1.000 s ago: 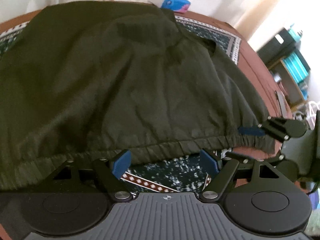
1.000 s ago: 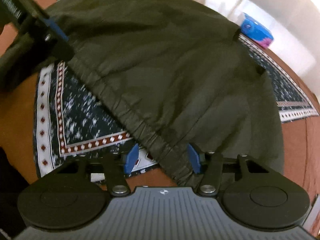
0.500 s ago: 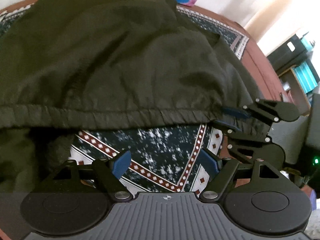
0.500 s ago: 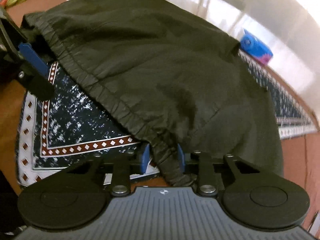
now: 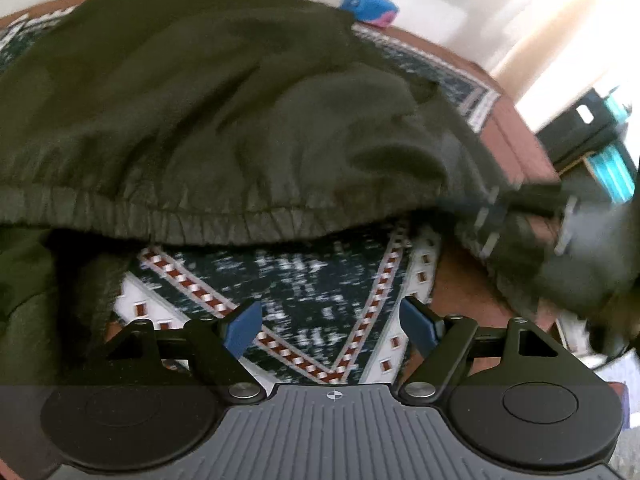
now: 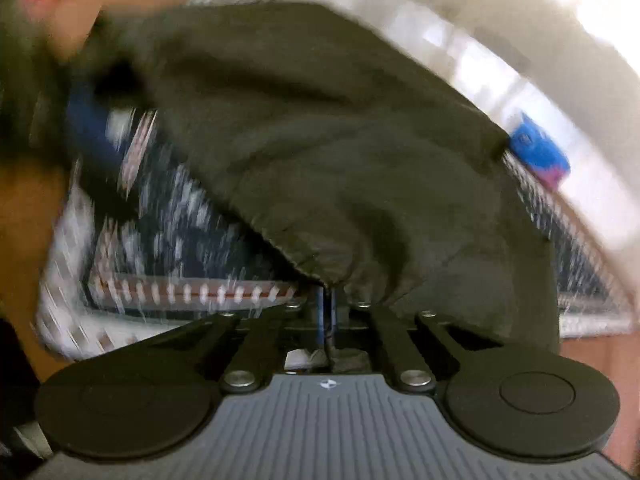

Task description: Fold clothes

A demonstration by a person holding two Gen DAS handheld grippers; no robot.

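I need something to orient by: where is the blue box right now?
The blue box sits at the top of the left wrist view, right of centre, just beyond the dark garment. In the right wrist view it lies at the right, beside the patterned cloth.

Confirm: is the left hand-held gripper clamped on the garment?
No: the left hand-held gripper stands open over the patterned mat, short of the dark garment.

In the left wrist view, we see the dark garment (image 5: 224,120) cut off by the left edge, and it covers most of the patterned rug (image 5: 312,280) beneath. To the garment's right, the right gripper (image 5: 516,216) is smeared by motion blur. Behind the garment, the blue box (image 5: 368,4) is partly hidden. In the right wrist view, everything left of the garment (image 6: 340,152) is blurred.
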